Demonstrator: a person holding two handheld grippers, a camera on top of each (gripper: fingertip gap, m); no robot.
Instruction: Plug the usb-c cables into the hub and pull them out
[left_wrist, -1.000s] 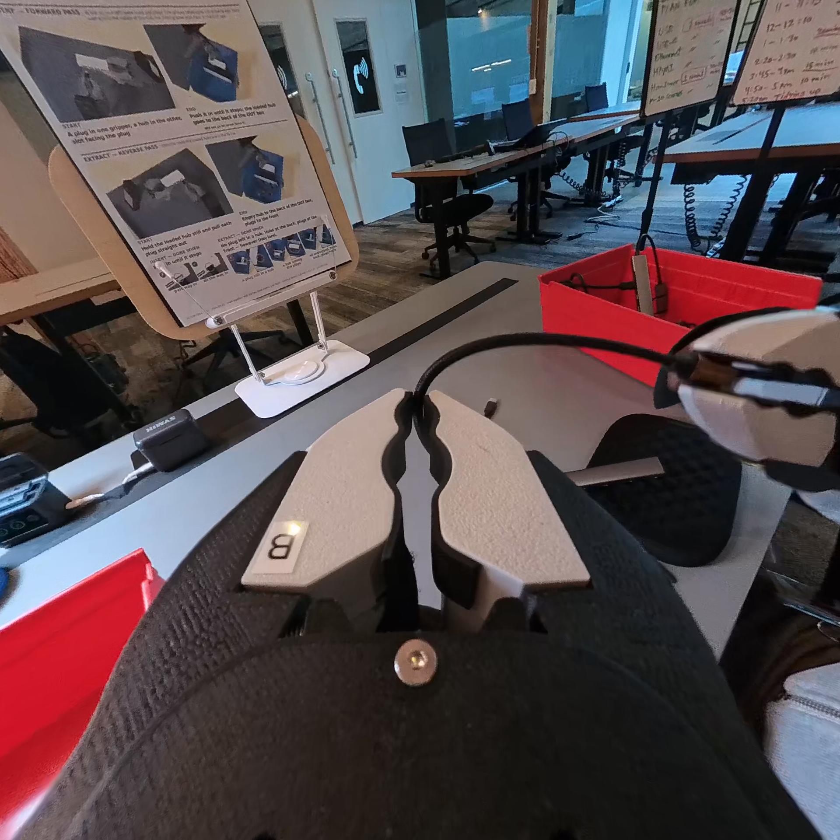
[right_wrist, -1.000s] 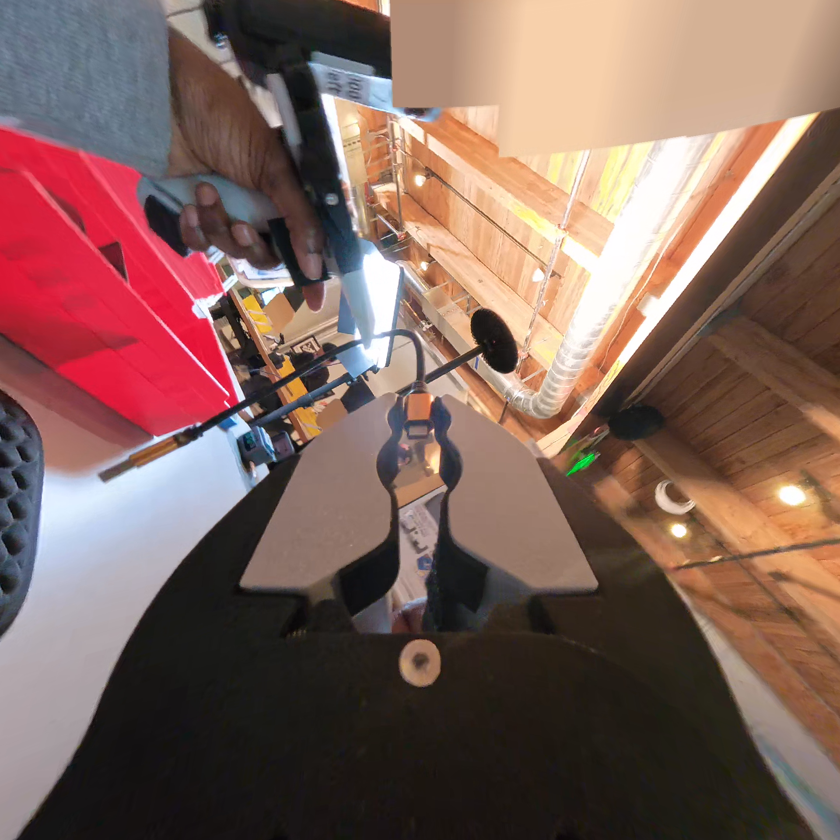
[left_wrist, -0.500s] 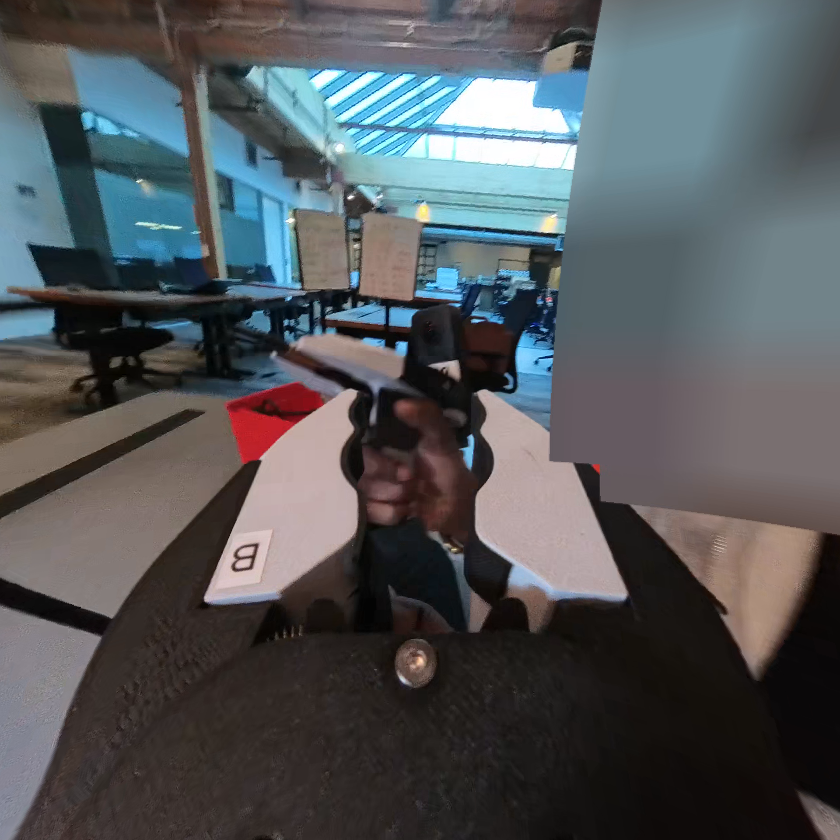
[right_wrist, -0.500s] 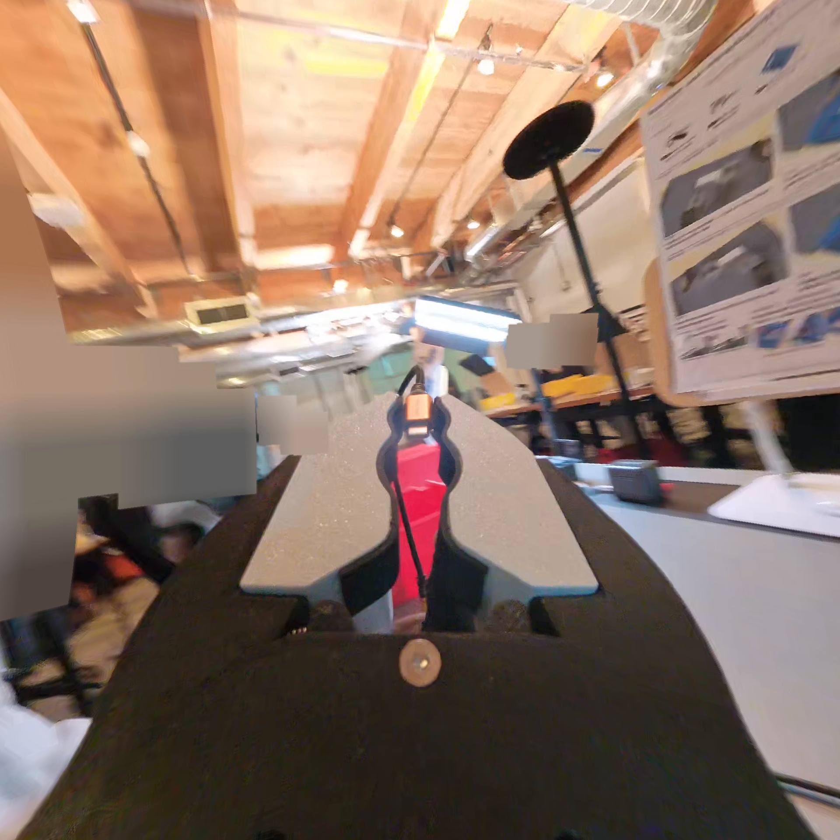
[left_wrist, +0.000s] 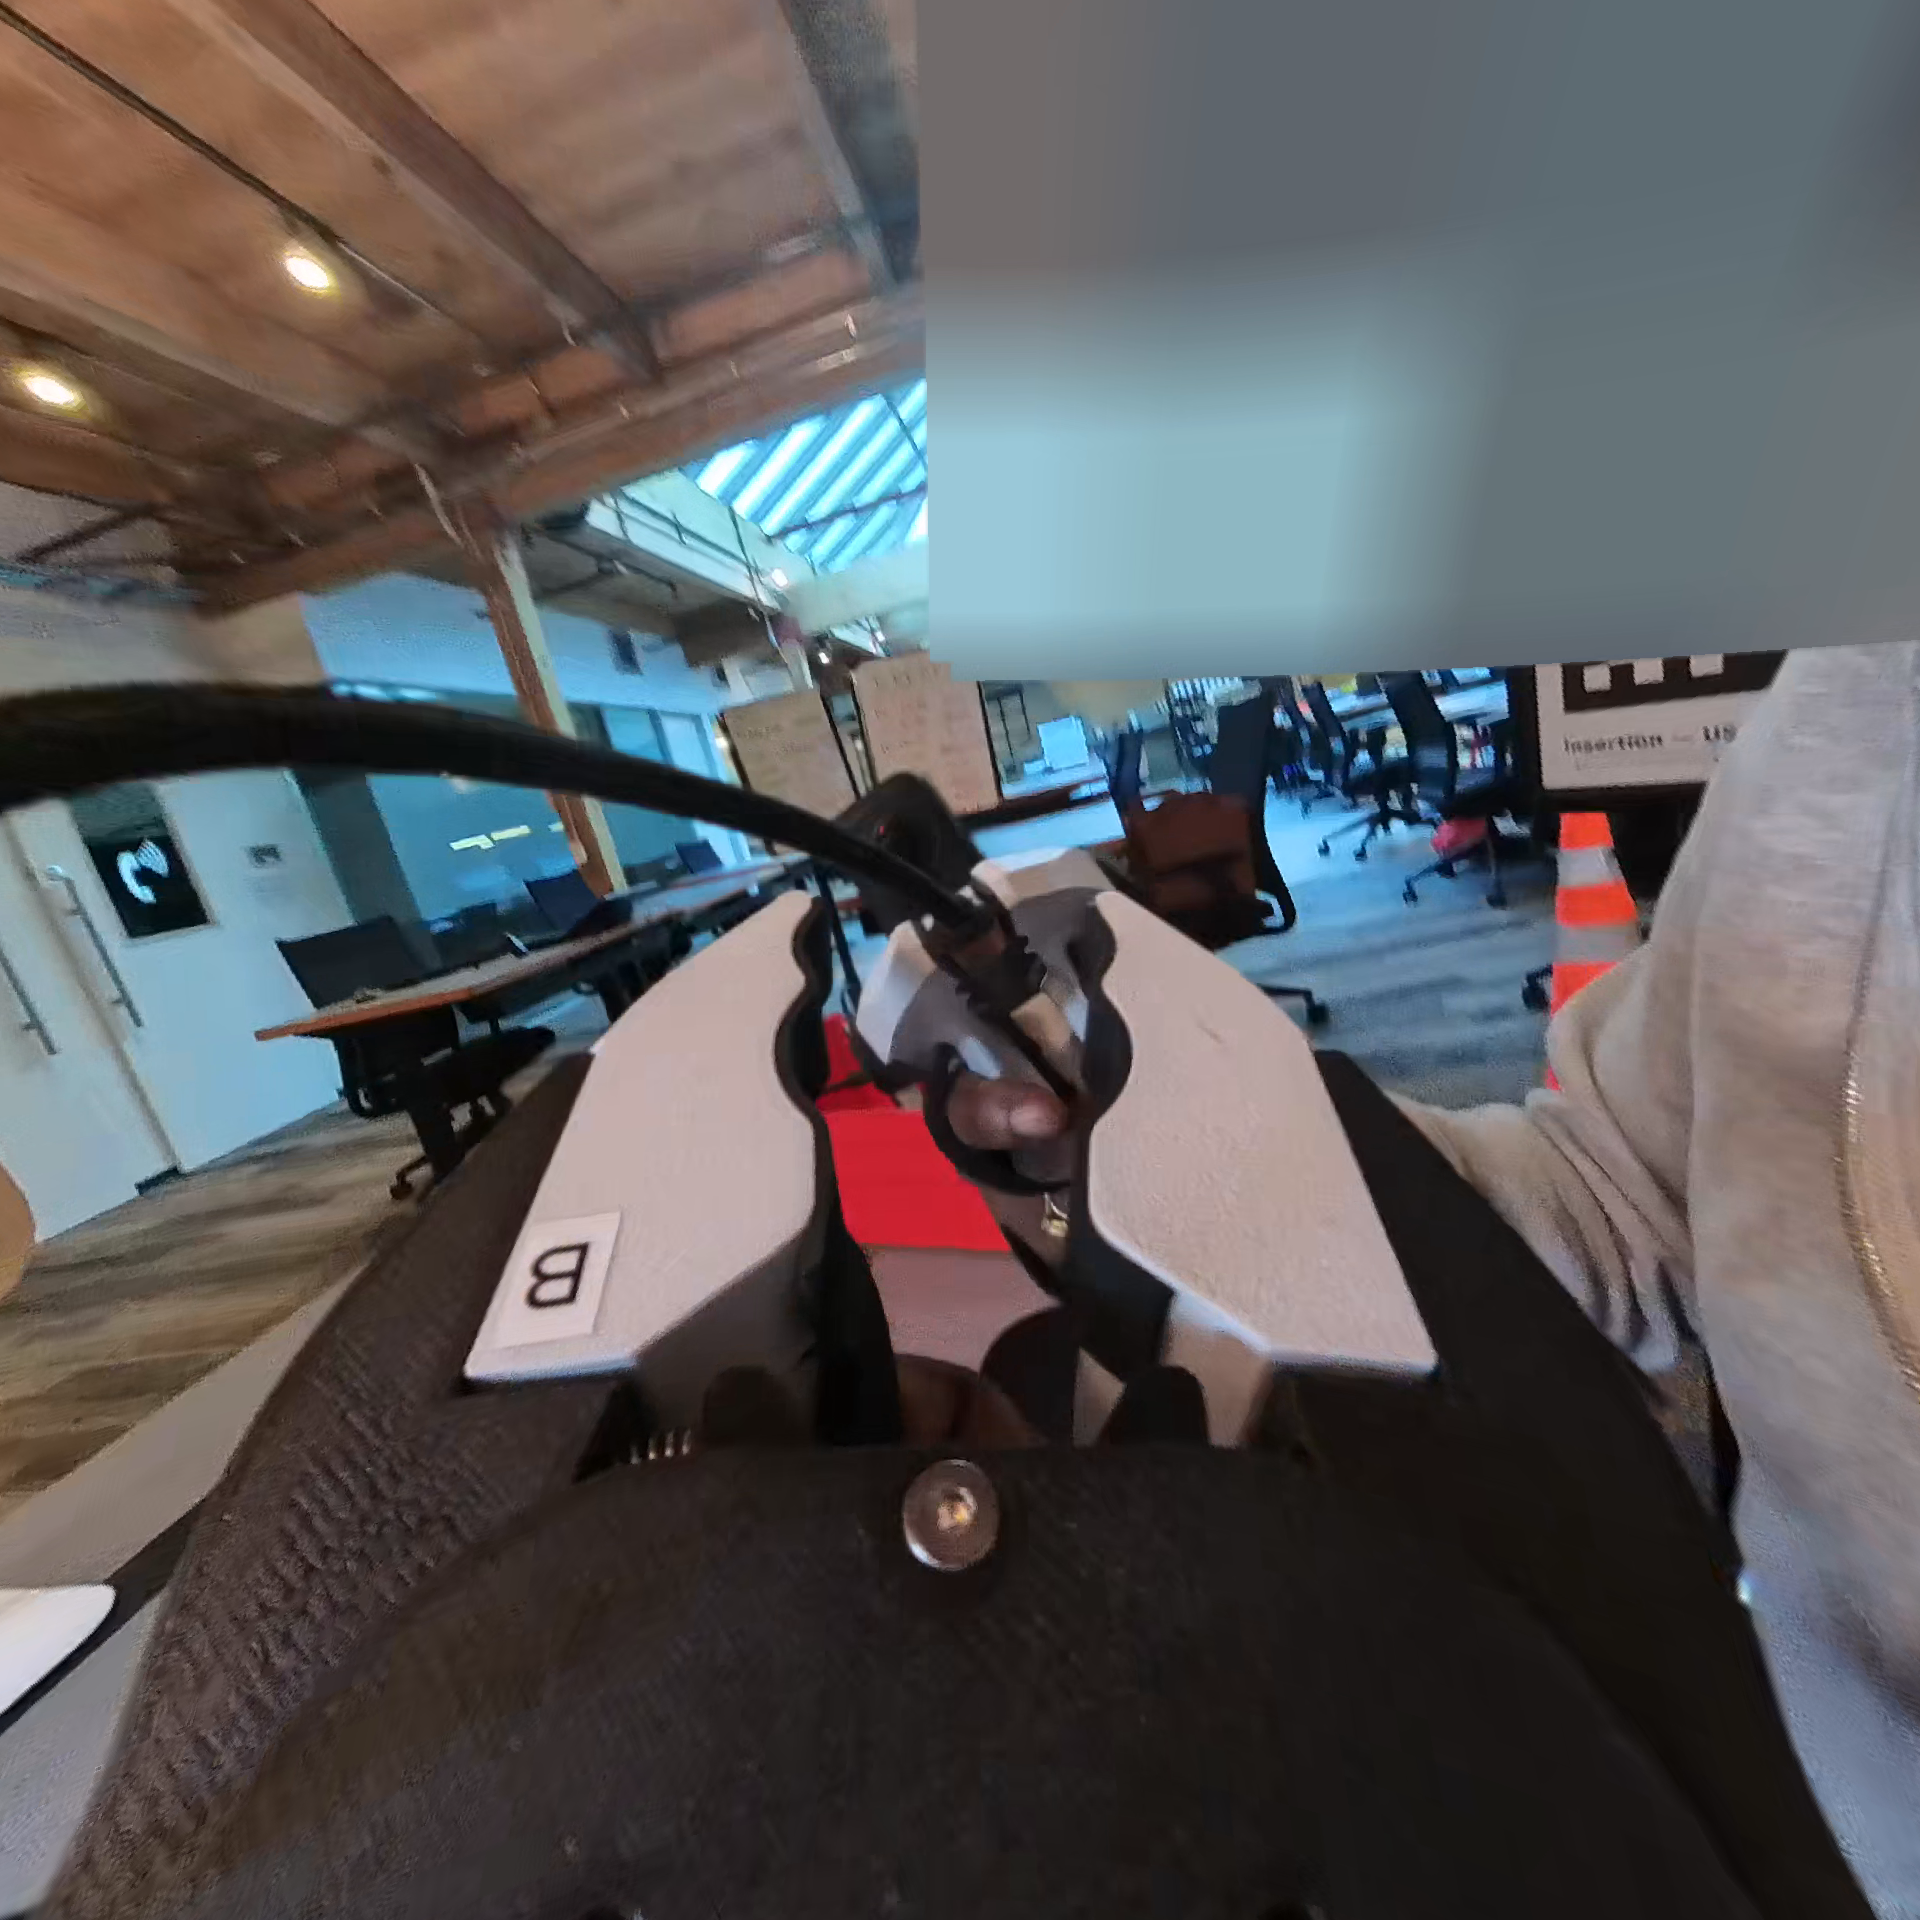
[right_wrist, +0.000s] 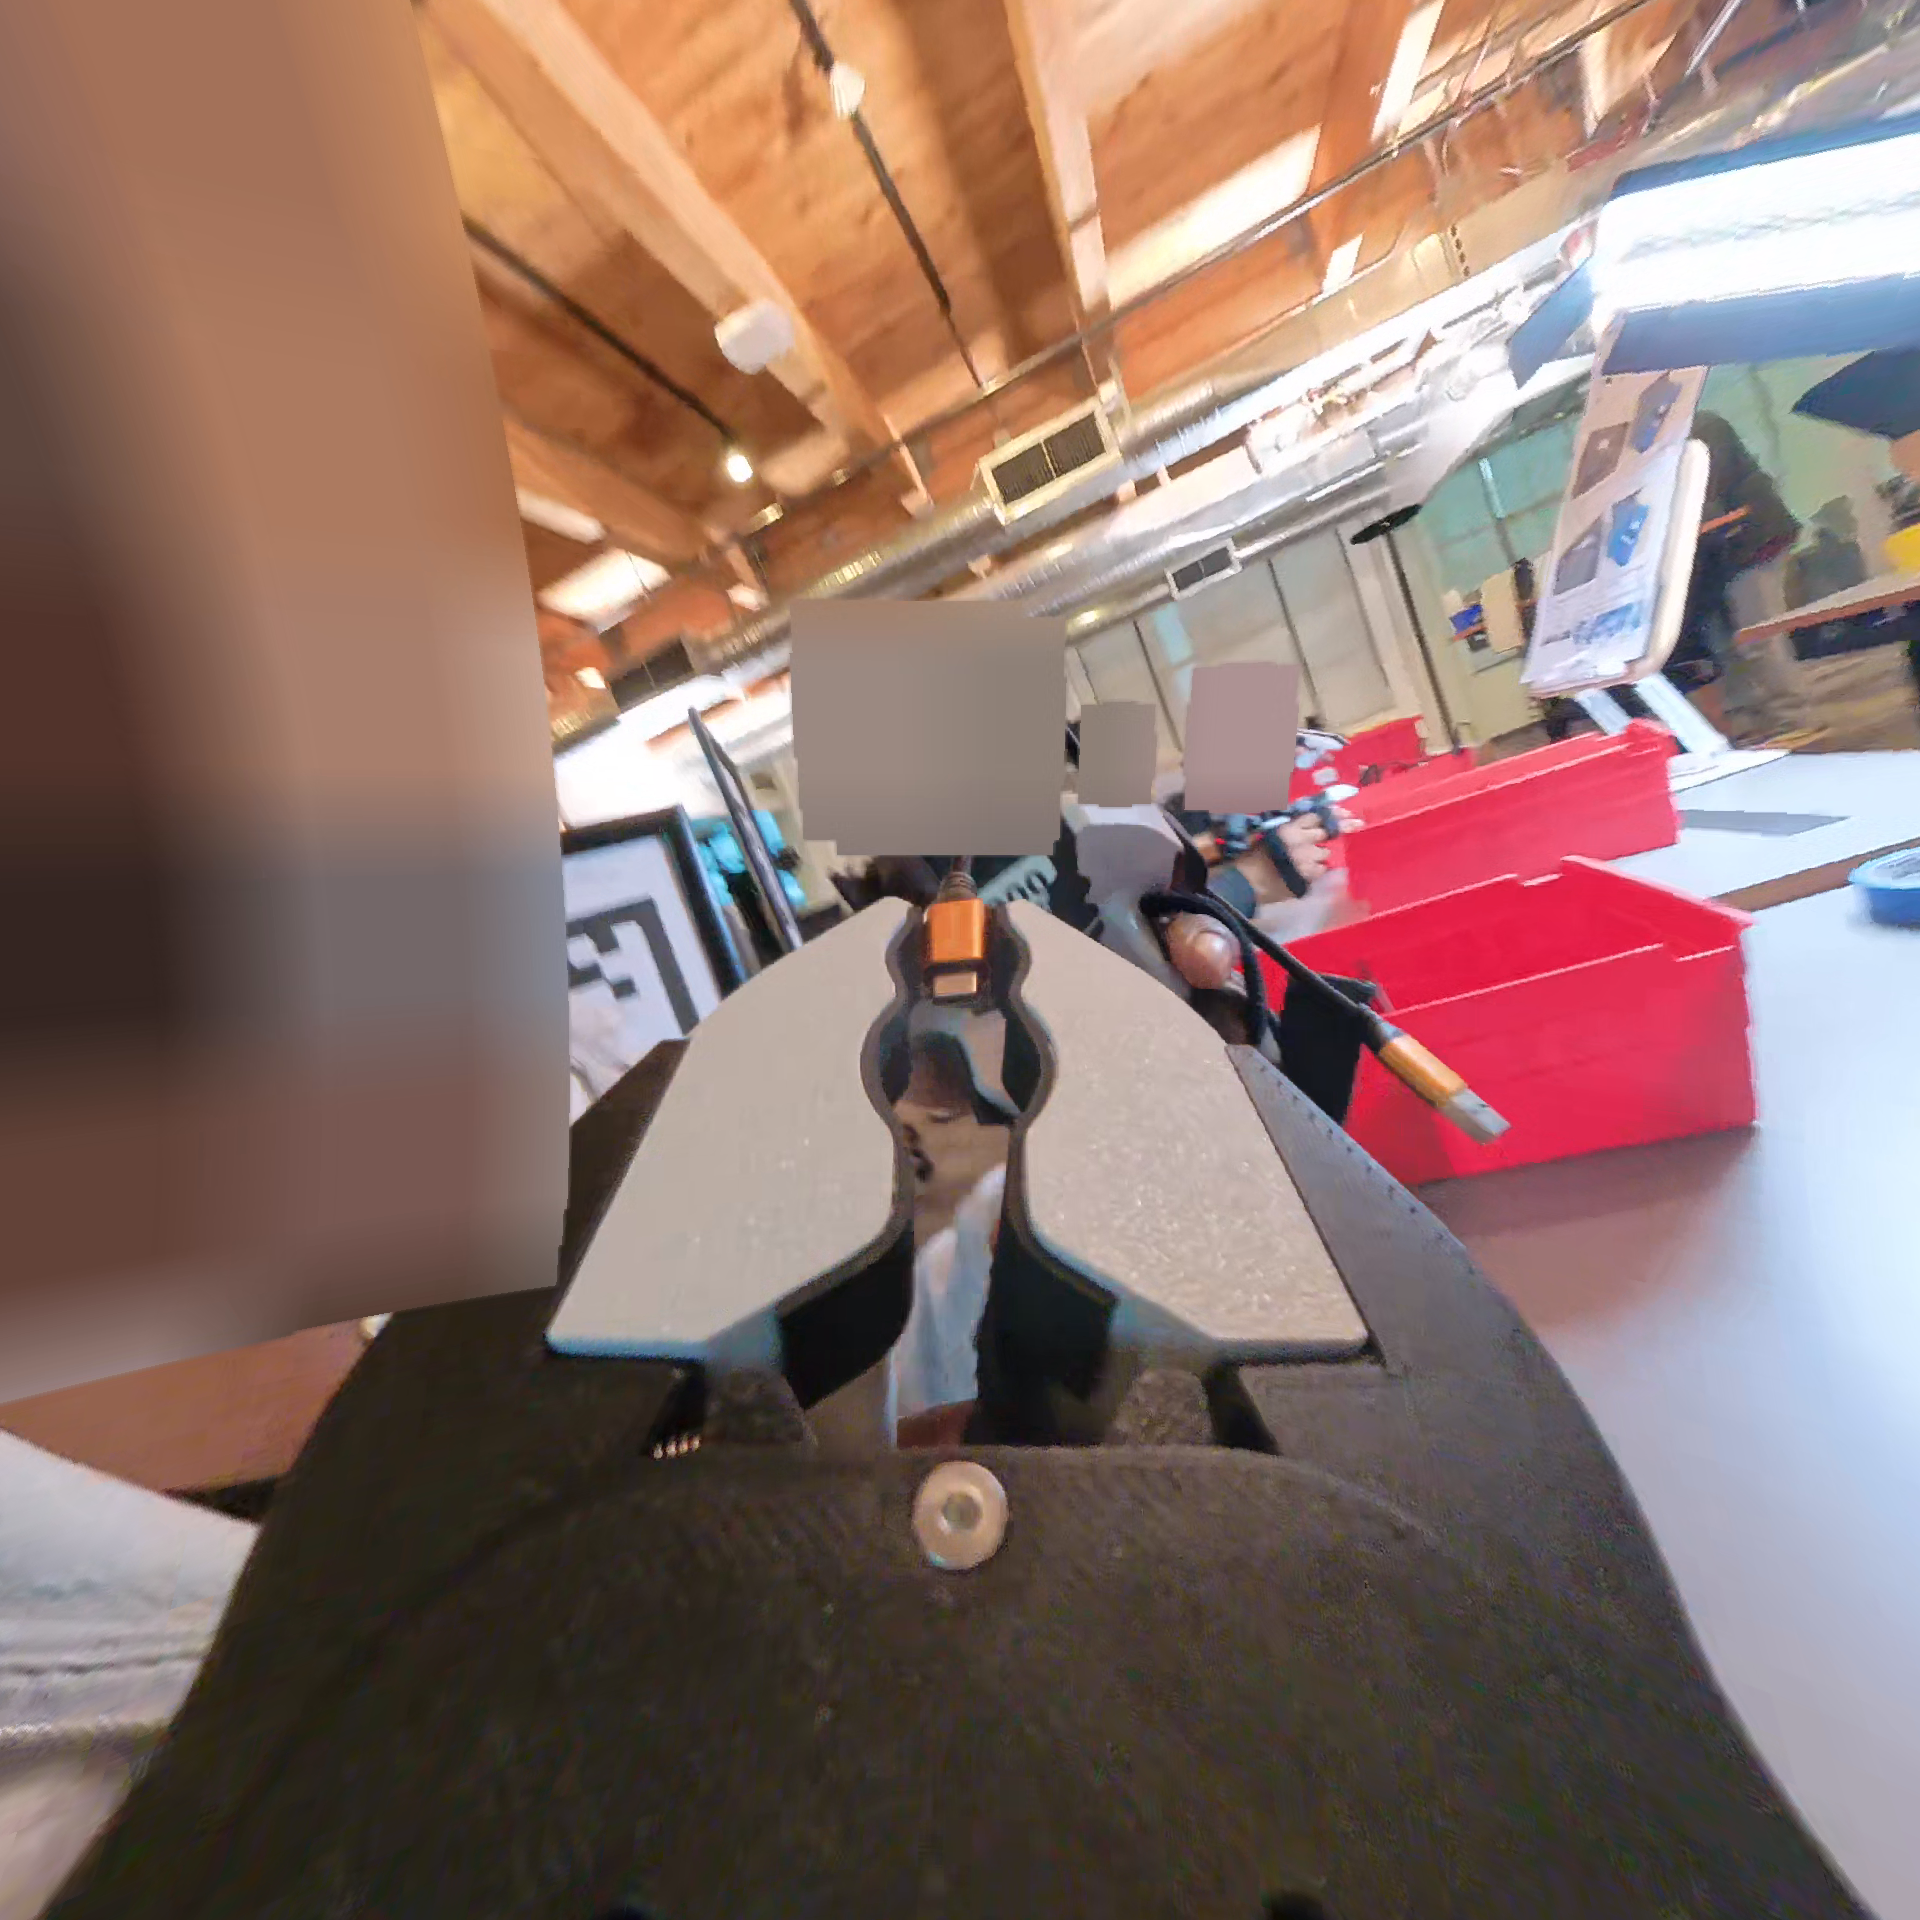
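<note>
Right wrist view: right gripper (right_wrist: 958, 961) clamps orange plug (right_wrist: 956, 943) beside red bins (right_wrist: 1538, 1029); left gripper (left_wrist: 951, 971) parted.

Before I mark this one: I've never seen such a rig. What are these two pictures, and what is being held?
There is no robot here. A person holds a grey two-finger gripper in each hand, and a camera on each gripper looks out along its fingers.

The left wrist view shows the left gripper open and holding nothing. Through its gap you can see the other gripper farther off, with a thick black braided cable running to it.

The right wrist view shows the right gripper shut on an orange-sleeved metal-tipped plug. A second orange plug hangs free to its right.

Open red plastic bins stand on the grey table. No hub shows in either view.
</note>
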